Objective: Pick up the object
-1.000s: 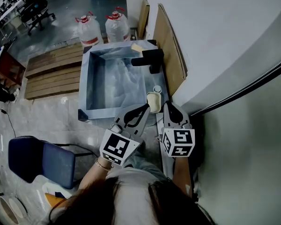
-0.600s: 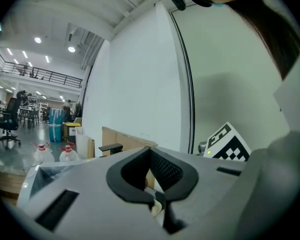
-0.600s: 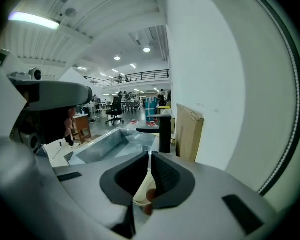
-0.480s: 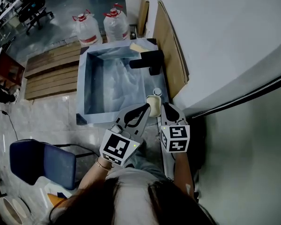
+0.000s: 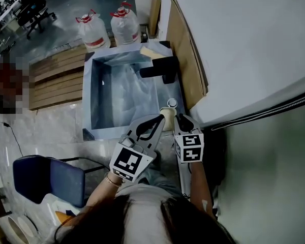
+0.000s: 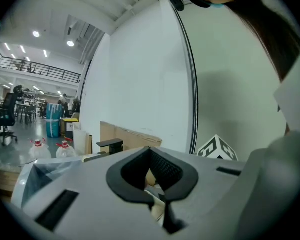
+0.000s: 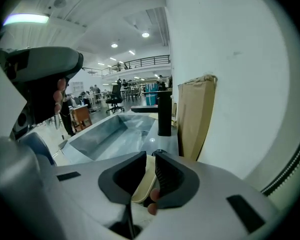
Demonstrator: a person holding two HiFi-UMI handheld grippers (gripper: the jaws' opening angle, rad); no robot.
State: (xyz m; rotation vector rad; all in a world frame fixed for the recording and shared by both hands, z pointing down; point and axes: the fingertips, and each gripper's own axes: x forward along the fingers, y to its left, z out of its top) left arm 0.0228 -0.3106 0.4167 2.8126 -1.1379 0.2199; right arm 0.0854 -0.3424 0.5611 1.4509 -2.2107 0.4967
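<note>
A flat cream object [image 5: 166, 118] lies on the sink's near right corner, beside a small round cap [image 5: 172, 103]. In the right gripper view the cream object [image 7: 143, 183] sits in the narrow gap between the pads, and my right gripper [image 7: 149, 160] is closed down on its edge. From the head view the right gripper [image 5: 179, 119] reaches it from the near side. My left gripper [image 5: 160, 118] is just to the object's left, its tips touching each other and holding nothing. The left gripper [image 6: 150, 151] shows the cream object [image 6: 151, 177] through the loop of its fingers.
A steel sink [image 5: 87, 132] lies ahead with a black faucet [image 5: 161, 67] at its far right. Cardboard sheets [image 5: 181, 50] lean on the white wall to the right. Two water jugs [image 5: 92, 30] and wooden pallets [image 5: 55, 79] are beyond; a blue chair [image 5: 47, 176] is at lower left.
My right gripper has slid forward so its jaws now reach around the cream object. The left gripper has barely moved beside it.
</note>
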